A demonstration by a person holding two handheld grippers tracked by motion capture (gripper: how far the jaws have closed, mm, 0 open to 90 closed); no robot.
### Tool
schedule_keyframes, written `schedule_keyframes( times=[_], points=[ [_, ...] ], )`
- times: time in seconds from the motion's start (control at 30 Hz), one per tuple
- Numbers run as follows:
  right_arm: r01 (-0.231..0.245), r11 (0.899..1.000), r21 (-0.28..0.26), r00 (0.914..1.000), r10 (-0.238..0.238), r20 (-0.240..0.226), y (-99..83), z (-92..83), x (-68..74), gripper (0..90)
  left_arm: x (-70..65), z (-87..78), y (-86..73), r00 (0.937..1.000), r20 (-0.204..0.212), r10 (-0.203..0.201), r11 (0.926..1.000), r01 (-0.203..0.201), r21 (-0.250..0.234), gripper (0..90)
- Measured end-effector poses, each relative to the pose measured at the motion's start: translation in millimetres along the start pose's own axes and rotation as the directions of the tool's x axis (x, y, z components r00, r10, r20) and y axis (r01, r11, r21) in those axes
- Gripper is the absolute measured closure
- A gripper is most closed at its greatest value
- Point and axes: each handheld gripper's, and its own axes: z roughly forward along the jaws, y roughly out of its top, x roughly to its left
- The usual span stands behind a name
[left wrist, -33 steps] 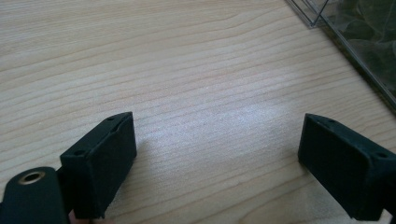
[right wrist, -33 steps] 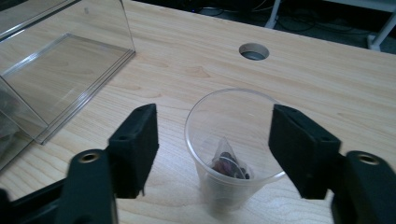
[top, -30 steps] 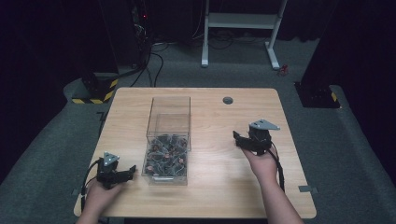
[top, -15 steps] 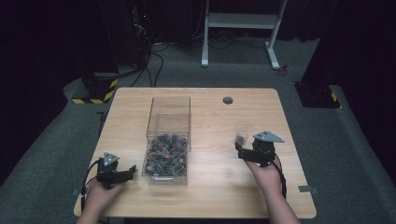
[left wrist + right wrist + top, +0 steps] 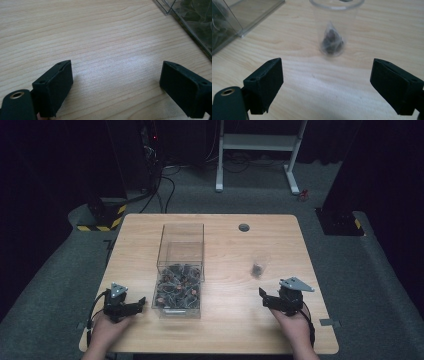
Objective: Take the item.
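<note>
Since a second ago your right gripper (image 5: pixel 267 299) has drawn back toward you and lower, from beside the small clear plastic cup (image 5: pixel 258 265) to the near edge at about five o'clock on the light wooden table (image 5: pixel 225 245). Its jaws have just been opening and now stand wide apart with nothing between them. That cup stands upright by itself at roughly three o'clock from the table's middle, well clear of your right gripper's tips; in the right gripper view it sits at twelve o'clock ahead of the jaws, holding one small dark piece wrapped in clear film (image 5: pixel 331 41).

Your left gripper (image 5: pixel 137 306) has kept its place at about seven o'clock, resting low over the wood, jaws spread wide and empty. Just beside it, at its three o'clock, stands the tall clear rectangular plastic box (image 5: pixel 181 250), its bottom heaped with small dark wrapped pieces (image 5: pixel 177 285). A round grey cable port (image 5: pixel 244 227) sits at twelve o'clock near the far edge.

No brand, label or writing can be read on anything.
</note>
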Motion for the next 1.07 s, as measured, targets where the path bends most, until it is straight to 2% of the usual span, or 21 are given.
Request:
schedule_keyframes(
  times=[0.2,0.37,0.43,0.53,0.57,1.07],
  points=[
    [-0.019,0.999,0.027,0.9998,0.019,0.01,-23.7,-5.9,-8.0,11.9,0.0,0.0,0.0,1.0,0.0,0.0,1.0,0.0,0.0,11.7],
    [-0.008,0.995,0.102,0.9993,0.005,0.037,-48.3,-5.9,-16.3,11.9,0.0,0.0,0.0,1.0,0.0,0.0,1.0,0.0,0.0,11.7],
    [-0.018,0.989,0.148,0.9988,0.011,0.047,-52.2,-7.6,-18.5,12.6,0.0,0.0,0.0,1.0,0.0,0.0,1.0,0.0,0.0,11.7],
    [-0.01,0.987,0.161,0.9982,0.0,0.06,-54.4,-10.1,-19.0,13.3,0.0,0.0,0.0,1.0,0.0,0.001,1.0,-0.001,0.0,11.7],
    [-0.011,0.981,0.191,0.9978,-0.002,0.066,-55.5,-9.4,-20.1,12.7,-0.1,0.0,0.0,1.0,-0.001,0.001,1.0,-0.001,0.0,11.7],
    [-0.035,0.981,0.192,0.995,0.017,0.098,-54.6,-7.6,-18.1,12.1,-0.1,0.0,0.0,1.0,-0.001,0.002,1.0,-0.002,0.001,11.7]
  ],
)
